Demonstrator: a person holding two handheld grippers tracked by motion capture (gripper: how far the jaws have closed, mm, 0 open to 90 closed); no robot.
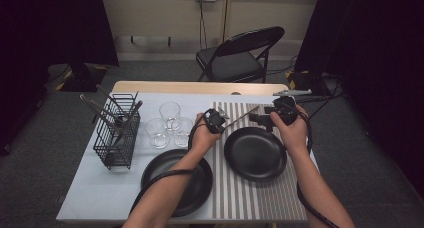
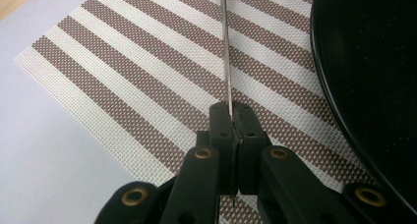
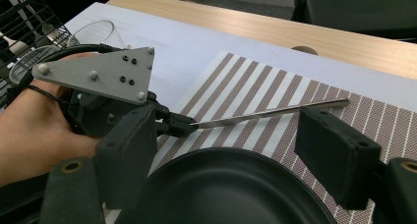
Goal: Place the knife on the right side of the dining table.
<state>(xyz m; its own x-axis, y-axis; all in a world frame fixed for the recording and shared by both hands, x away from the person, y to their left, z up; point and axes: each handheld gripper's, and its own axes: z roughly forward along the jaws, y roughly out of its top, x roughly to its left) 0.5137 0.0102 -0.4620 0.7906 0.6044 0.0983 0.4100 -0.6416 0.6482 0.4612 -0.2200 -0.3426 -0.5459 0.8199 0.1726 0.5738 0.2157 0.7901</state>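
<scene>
On the left of the table (image 1: 100, 188) stands the wire rack (image 1: 117, 135) with utensils, then three glasses (image 1: 169, 124), and a black plate (image 1: 200, 185) in front under the left forearm. Centre stage: the left gripper (image 1: 218, 120) is clenched on a thin metal knife (image 1: 244, 116), its blade pinched edge-on between the pads and held just above the striped mat (image 1: 250, 198). The blade runs out toward the second plate (image 1: 255, 154) and the right gripper (image 1: 260, 119). That right gripper hangs over the far rim of the plate with jaws wide, nothing between them, the knife tip near its right pad. The risk looks plain: the hold is narrow and sits at one end, so the knife could pivot or slip and clatter onto the plate. If the right gripper closes off-line, it could knock the blade from the left one's pinch.
</scene>
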